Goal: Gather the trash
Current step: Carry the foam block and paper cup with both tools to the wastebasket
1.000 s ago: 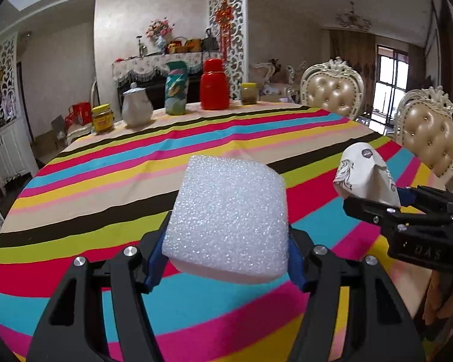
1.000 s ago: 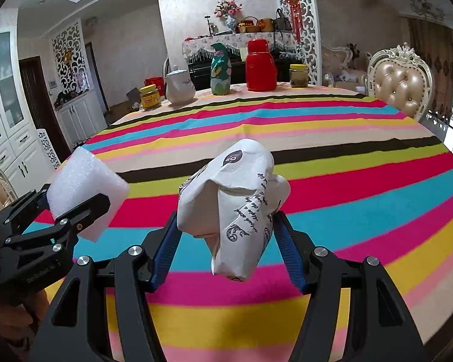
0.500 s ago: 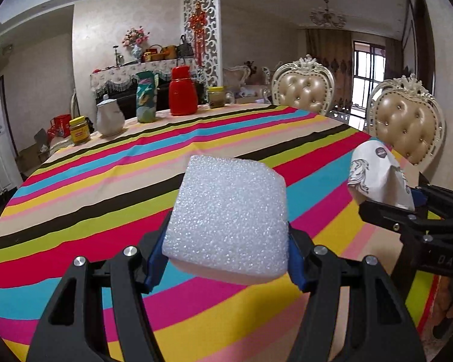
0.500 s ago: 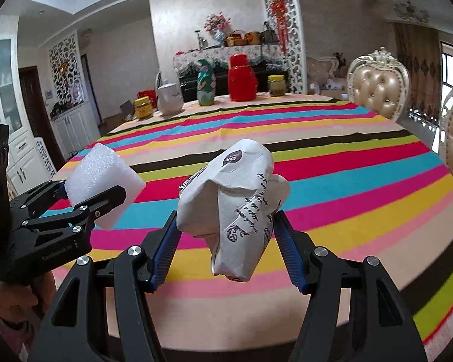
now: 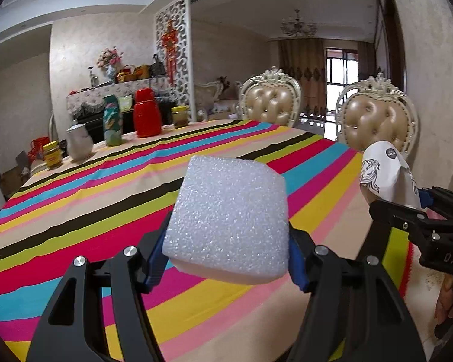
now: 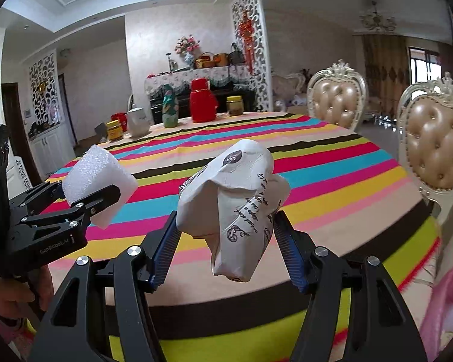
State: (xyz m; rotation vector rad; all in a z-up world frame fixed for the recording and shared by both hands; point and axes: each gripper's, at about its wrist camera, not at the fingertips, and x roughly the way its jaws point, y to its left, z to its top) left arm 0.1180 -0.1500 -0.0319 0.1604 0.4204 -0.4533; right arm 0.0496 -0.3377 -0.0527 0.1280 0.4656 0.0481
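In our left gripper (image 5: 226,259) we hold a white foam block (image 5: 228,220). The two blue pads (image 5: 155,259) press on its sides, so the jaws are closed snug on it. The block sits right between the jaws and sticks up above them.

In our right gripper (image 6: 226,241) we hold a crumpled paper cup (image 6: 235,208). It is white with black writing and swirls on it. The jaws squeeze it from both sides, and its bottom end hangs down between them.

Both pieces of trash are up in the air, over the near edge of the striped tablecloth (image 5: 105,187). From the left view, the cup (image 5: 386,175) shows off to the right of our jaws. From the right view, the foam block (image 6: 96,181) shows off to the left of our jaws.

Far past the jaws, at the back of the table, stand a red thermos (image 6: 203,100), a green bottle (image 6: 169,110), a white kettle (image 6: 137,122) and two yellow-lidded jars (image 6: 114,129). Two padded gold chairs (image 5: 270,105) stand beside the table, to the right of the jaws. A pink thing (image 6: 447,307) shows low and to the right of the right jaws; it is too blurry to tell what it is.
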